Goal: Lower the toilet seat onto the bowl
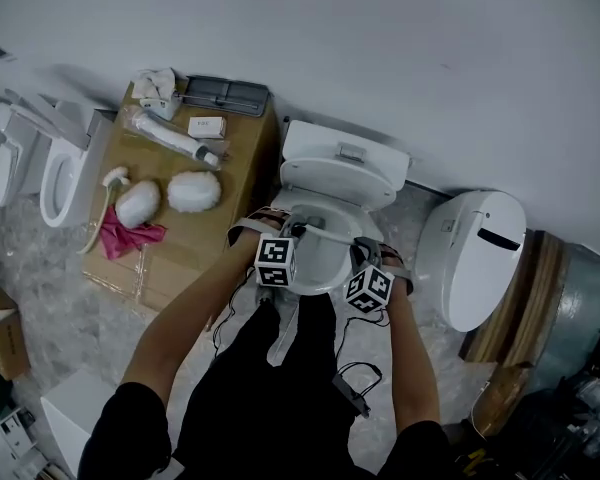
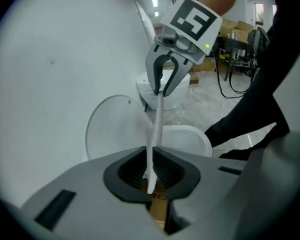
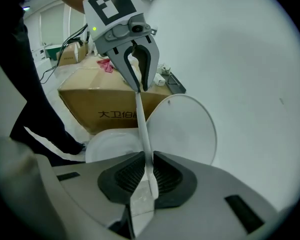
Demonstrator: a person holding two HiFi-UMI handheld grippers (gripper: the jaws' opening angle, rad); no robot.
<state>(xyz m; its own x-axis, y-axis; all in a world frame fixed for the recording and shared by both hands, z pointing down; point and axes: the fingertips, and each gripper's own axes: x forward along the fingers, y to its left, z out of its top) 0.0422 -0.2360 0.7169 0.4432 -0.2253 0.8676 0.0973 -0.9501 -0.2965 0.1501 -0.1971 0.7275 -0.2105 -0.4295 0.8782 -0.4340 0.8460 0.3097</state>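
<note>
The white toilet [image 1: 342, 160] stands in the middle of the head view with its lid [image 2: 112, 129] upright against the tank. The seat [image 1: 325, 233] hangs tilted above the bowl [image 1: 318, 263] and shows edge-on as a thin white strip. My left gripper [image 1: 292, 230] is shut on the seat's left side and my right gripper [image 1: 355, 243] on its right side. In the left gripper view the seat [image 2: 155, 129] runs from my left gripper [image 2: 152, 156] to the right gripper [image 2: 162, 91]. In the right gripper view the seat [image 3: 142, 124] runs from my right gripper [image 3: 146, 161] to the left gripper [image 3: 139, 86].
A large cardboard box [image 1: 195, 243] stands just left of the toilet, with white pads, a pink cloth [image 1: 130, 236] and small items on it. Another white toilet [image 1: 475, 258] stands close at the right, more [image 1: 65, 173] at the far left. The person's legs stand before the bowl.
</note>
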